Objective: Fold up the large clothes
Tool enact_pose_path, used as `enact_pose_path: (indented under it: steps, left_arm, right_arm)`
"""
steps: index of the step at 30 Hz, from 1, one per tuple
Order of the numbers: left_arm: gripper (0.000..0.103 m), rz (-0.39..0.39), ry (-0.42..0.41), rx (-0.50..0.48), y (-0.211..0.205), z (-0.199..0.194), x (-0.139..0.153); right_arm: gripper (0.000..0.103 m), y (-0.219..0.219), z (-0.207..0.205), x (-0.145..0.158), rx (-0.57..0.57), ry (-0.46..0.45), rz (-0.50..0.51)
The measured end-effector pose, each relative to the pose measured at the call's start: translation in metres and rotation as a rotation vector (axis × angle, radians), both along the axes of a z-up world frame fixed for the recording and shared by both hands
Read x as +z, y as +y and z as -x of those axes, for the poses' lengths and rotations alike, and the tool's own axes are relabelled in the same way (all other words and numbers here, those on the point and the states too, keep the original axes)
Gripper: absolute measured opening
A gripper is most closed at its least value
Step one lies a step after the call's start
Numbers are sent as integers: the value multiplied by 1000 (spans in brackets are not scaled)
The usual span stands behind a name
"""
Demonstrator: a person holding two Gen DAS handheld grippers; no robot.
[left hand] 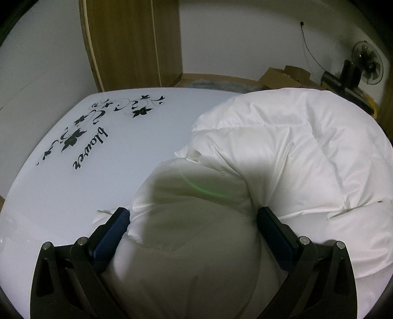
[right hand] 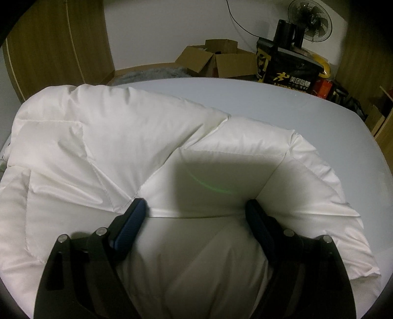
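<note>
A big white puffy quilted garment [left hand: 282, 152] lies bunched on the white table [left hand: 73, 196]; it also fills the right wrist view [right hand: 122, 137]. My left gripper [left hand: 194, 213] stands wide open with a thick bulge of the garment between its blue-padded fingers [left hand: 118, 220]. My right gripper [right hand: 196, 206] is also wide open astride a fold of the garment, its pads [right hand: 133, 218] touching the fabric on both sides. Neither pair of jaws is closed down on the cloth.
The table has a black flower print with the word "flower" [left hand: 91, 147] on its left part. Behind it are a wooden wardrobe [left hand: 132, 41], cardboard boxes [right hand: 216, 61], a black bag [right hand: 289, 66] and a fan [right hand: 309, 19]. Bare table [right hand: 319, 110] lies right of the garment.
</note>
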State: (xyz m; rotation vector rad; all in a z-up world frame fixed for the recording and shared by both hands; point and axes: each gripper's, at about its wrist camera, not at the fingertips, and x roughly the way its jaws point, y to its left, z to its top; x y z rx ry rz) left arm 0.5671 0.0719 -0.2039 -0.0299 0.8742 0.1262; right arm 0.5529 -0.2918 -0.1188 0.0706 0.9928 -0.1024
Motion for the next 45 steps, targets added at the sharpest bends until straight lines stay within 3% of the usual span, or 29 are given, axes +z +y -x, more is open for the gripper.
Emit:
enact_pose_path:
  steps: [20,24,26,29,34,38,41,43,45]
  left_arm:
    - [103,9,23,-2,3,-3,-5]
    - [102,-5,112,2,2,-10,2]
    - [102,47,105,25,-1,7,20]
    - [103,39,18,-45,-41,48,54]
    - [103,-59,-21,-155,-100,83,53]
    - [103,-119,-12,-146,-107,78,29]
    - [103,-125,-31,-172,-107,76,15]
    - [103,-125,-44,-190,-107,74,9]
    - [103,-128,-63,-197,-108,73,4]
  right_arm:
    - [84,7,5,0,-5,4,3]
    - [84,8,2,5,0,51,-9]
    - [80,3,5,17,-35,65,-58]
    - [79,13,26,56,-18,-37,-153]
    - [79,68,17,96,93,-113,-68]
    - [76,98,-25,68,119,-47,11]
    - [77,97,-52,18,151,95,-51]
    - [78,94,-55,9,149,103,-79]
    - [79,98,-54,6,166,100,-43]
